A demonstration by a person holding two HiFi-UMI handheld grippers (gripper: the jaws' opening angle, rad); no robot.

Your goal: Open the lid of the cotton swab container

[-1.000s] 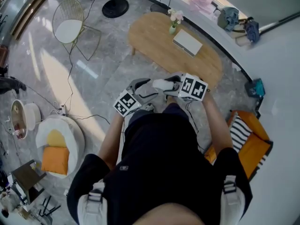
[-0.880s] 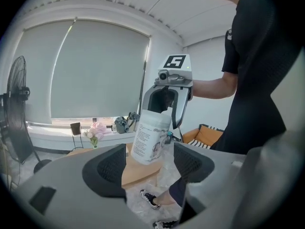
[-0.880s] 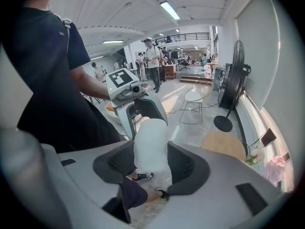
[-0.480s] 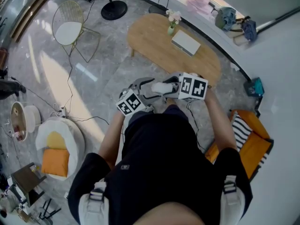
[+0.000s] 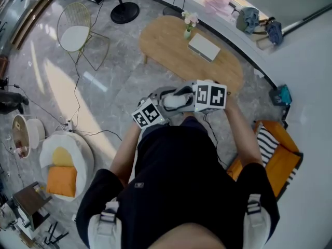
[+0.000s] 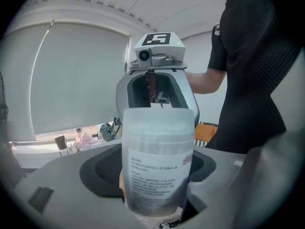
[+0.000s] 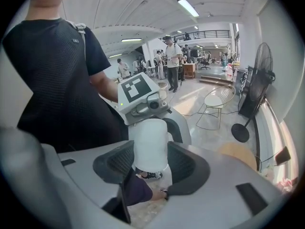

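"While the container (image 6: 159, 147) hangs in the air before the person (image 5: 176, 170), well above the floor (image 5: 104, 61), which claw has it?"

"The right claw (image 7: 151, 159) pinches one end, both pads (image 7: 114, 166) against the white wall. I judge that is the lid end, since the lid (image 6: 159, 120) points that way in the left gripper view."

"And the left claw (image 6: 157, 175)?"

"Spread as wide as it goes, around the labelled body. Its jaws have just been opening, and they seem to cup the body more than press it."

"Lid off?"

"No, it looks seated."

"So what can go wrong?"

"Mainly a drop. If only the right claw bears the weight and its hold is on the lid, the lid may pop free and the body fall to the floor, scattering swabs. Smooth plastic may also slide out of the pads if the claw tilts."

"Anything else?"

"Closing the left claw off-centre could knock the container askew, and squeezing hard could buckle the thin wall and jam the lid."
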